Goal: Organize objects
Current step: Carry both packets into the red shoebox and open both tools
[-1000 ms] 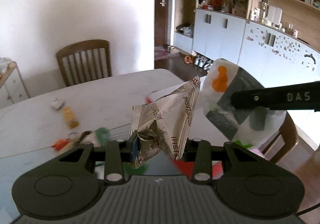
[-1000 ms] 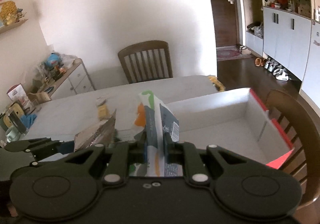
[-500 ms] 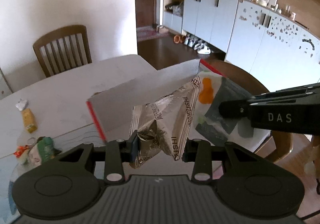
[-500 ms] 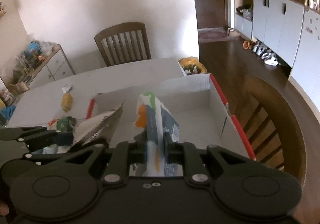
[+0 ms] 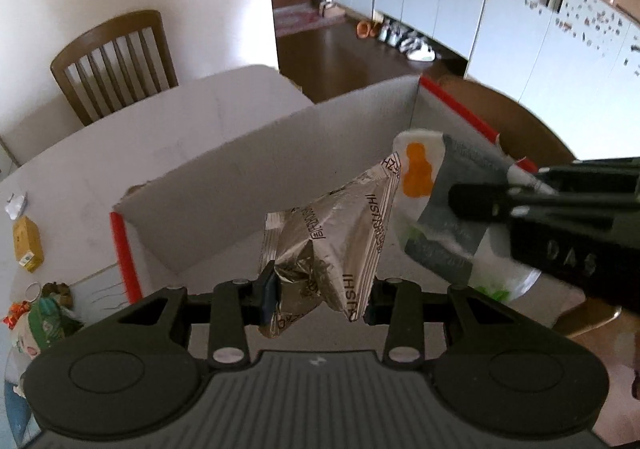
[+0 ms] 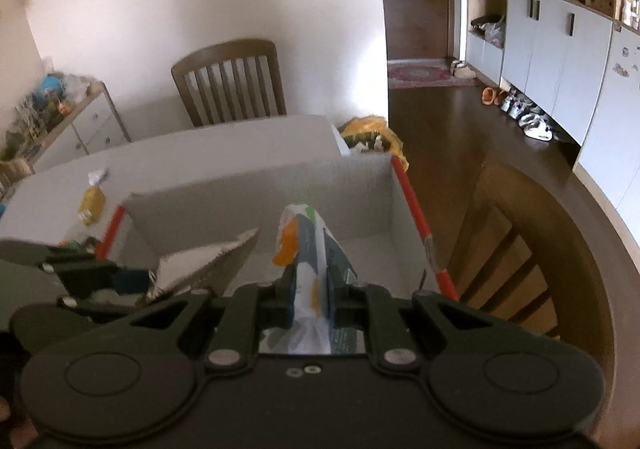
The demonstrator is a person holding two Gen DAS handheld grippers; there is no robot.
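Observation:
My left gripper point(image 5: 318, 299) is shut on a crumpled silver foil snack bag point(image 5: 336, 241) and holds it over the open white cardboard box point(image 5: 256, 169) with red edges. To its right, my right gripper point(image 5: 472, 199) is shut on a flat white and grey pouch point(image 5: 436, 205) with an orange blotch, also above the box. In the right wrist view the right gripper point(image 6: 310, 307) pinches that pouch point(image 6: 308, 249) edge-on, the silver bag point(image 6: 204, 269) and left gripper point(image 6: 132, 279) hang at lower left, and the box point(image 6: 280, 185) opens below both.
On the white table point(image 5: 160, 129) left of the box lie a yellow packet point(image 5: 28, 245), a white crumpled wrapper point(image 5: 16, 205) and a pile of small snack packs point(image 5: 36, 317). A wooden chair point(image 5: 116, 61) stands behind the table, another chair point(image 6: 532, 249) at the box's right side.
Both grippers moved forward and down with their packets, from above the table to above the box. The box now fills the middle of both views. The grips have not changed.

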